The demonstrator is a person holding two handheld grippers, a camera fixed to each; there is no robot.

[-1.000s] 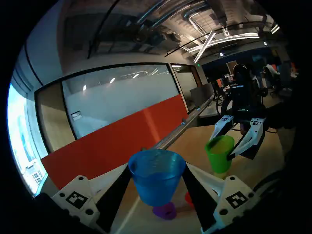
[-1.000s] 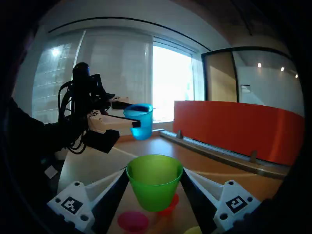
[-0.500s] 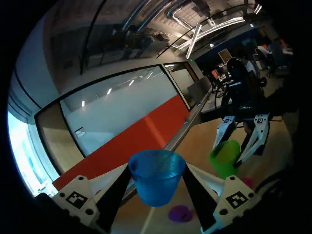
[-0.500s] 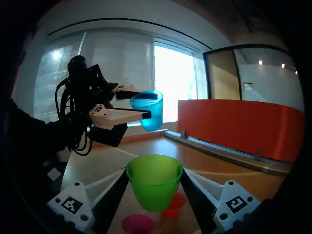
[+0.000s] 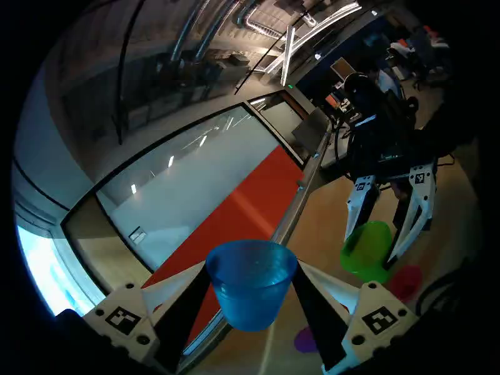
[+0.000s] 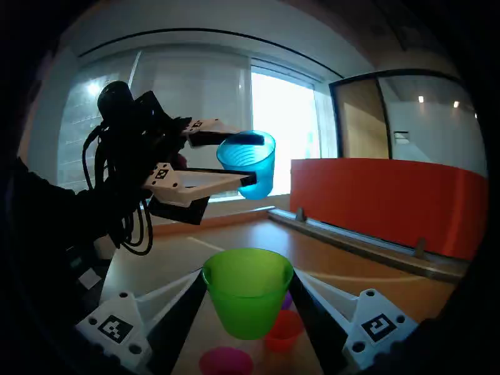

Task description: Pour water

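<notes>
A translucent blue cup (image 5: 251, 292) sits between the fingers of my left gripper (image 5: 250, 294), which is shut on it. In the right gripper view the same blue cup (image 6: 247, 164) is raised above and behind the green one, tilted toward it, held by the left gripper (image 6: 240, 159). My right gripper (image 6: 248, 290) is shut on an upright green cup (image 6: 248, 290). In the left gripper view the green cup (image 5: 367, 251) appears lower right, clamped by the right gripper (image 5: 387, 240). I cannot see water in either cup.
A wooden table (image 6: 350, 269) lies under both grippers. Small cups stand on it: pink (image 6: 226, 361), orange-red (image 6: 285, 329), purple (image 5: 305, 340). An orange partition (image 6: 400, 200) with a metal rail (image 6: 350, 245) runs along the table's far edge. A dark sleeve (image 6: 44, 219) holds the left gripper.
The left gripper has lifted the blue cup higher and closer to the green cup, tilting it further. The right gripper and green cup have stayed nearly still.
</notes>
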